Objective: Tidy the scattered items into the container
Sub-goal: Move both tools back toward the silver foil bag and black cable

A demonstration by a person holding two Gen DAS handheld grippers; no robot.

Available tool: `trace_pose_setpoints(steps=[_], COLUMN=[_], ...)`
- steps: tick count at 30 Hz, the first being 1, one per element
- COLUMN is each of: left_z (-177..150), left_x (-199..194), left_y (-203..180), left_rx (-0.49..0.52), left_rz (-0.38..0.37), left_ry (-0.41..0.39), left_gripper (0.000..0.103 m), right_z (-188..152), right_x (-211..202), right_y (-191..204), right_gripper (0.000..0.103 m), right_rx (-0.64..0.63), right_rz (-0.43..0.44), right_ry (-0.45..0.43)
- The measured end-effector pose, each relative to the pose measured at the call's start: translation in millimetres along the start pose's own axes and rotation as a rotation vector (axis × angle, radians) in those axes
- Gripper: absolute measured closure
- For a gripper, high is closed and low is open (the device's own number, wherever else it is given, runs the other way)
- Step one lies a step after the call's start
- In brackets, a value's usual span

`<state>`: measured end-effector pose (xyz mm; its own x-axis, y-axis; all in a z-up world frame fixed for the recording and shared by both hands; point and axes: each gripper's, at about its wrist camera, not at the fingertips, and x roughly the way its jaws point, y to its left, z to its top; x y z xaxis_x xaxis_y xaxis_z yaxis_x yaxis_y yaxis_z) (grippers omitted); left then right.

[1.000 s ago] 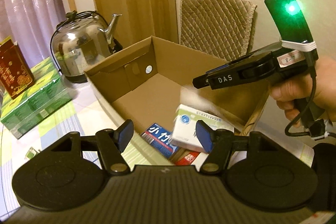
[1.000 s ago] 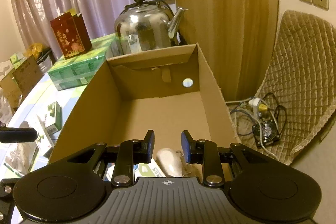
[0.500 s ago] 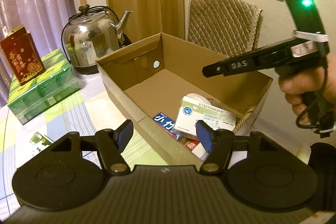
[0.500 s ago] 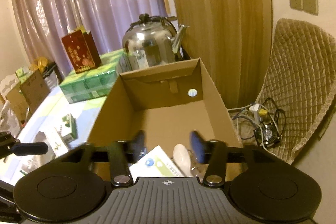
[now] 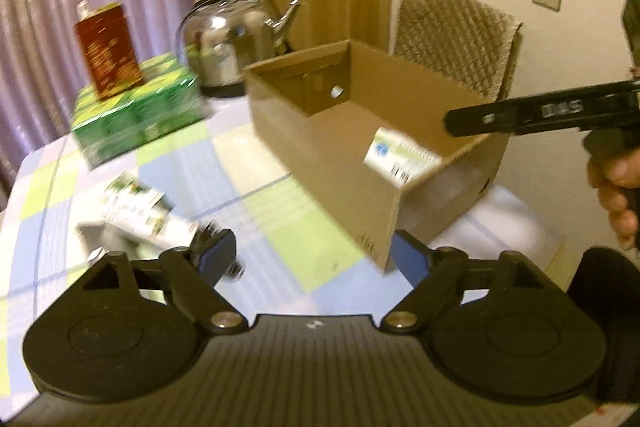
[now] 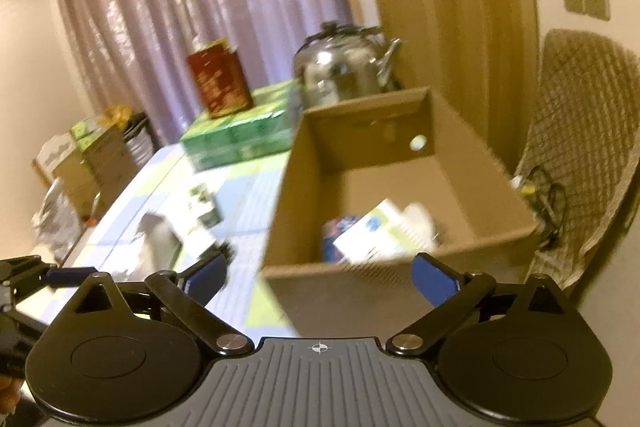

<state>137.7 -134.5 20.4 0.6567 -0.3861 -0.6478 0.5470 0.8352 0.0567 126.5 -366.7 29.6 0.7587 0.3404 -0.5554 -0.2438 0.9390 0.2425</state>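
An open cardboard box [image 5: 320, 147] [image 6: 360, 279] stands on the checked tablecloth. Inside it lie a white and green carton [image 5: 398, 157] [image 6: 376, 235], a blue packet [image 6: 334, 239] and a white item [image 6: 420, 219]. On the cloth to its left lie a small green and white carton [image 5: 136, 205] [image 6: 204, 205] and a grey-white item [image 6: 156, 235]. My left gripper [image 5: 314, 259] is open and empty, near the box's front corner. My right gripper [image 6: 320, 275] is open and empty, above the box's near wall; it also shows in the left wrist view [image 5: 520, 115].
A steel kettle [image 5: 236, 43] [image 6: 344, 67] stands behind the box. A green pack [image 5: 136, 111] [image 6: 240, 135] with a red tin [image 5: 108, 49] [image 6: 218, 83] on top sits at the back left. A quilted chair [image 5: 452, 35] [image 6: 580, 131] is to the right. Bags and boxes [image 6: 96, 155] lie beyond the table's left edge.
Both grippers have pulled back and up from the box. The right gripper's jaws have opened wide, and the white and green carton it let go now lies inside the box. Both views swung left.
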Motion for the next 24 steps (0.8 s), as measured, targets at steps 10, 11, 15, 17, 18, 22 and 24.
trace_pose_setpoints(steps=[10,11,15,17,18,22,24], left_z=[-65,-70,-86,-92,-94,-101,-104], left_x=[-50,-54,-66,-72,-75,-85,-88], left_y=[42,46,61,69,73,85,91], left_rx=[-0.169,-0.181,-0.218,-0.239,-0.249,-0.279,-0.295], left_rz=[0.137,0.146,0.202,0.222,0.232,0.264,0.275], left_ry=[0.041,0.047,0.068,0.07,0.069,0.074,0.077], left_gripper=[0.004,0.004,0.002,0.002,0.002,0.002,0.002], right_z=[-33,-36,-44,-47,-48,-50,-50], right_x=[-1,0,5,8,10,18,22], right_y=[53,57,72,78,81,91,96], right_gripper=[0.002,0.002,0.002,0.002,0.002,0.002,0.002], right_rx=[-0.098,-0.107,-0.132,-0.145,-0.15,-0.165,-0.175], right_rz=[0.071,0.077,0.094,0.098,0.102,0.118,0.124], right_ry=[0.09,0.097,0.124,0.136,0.141,0.158,0.164])
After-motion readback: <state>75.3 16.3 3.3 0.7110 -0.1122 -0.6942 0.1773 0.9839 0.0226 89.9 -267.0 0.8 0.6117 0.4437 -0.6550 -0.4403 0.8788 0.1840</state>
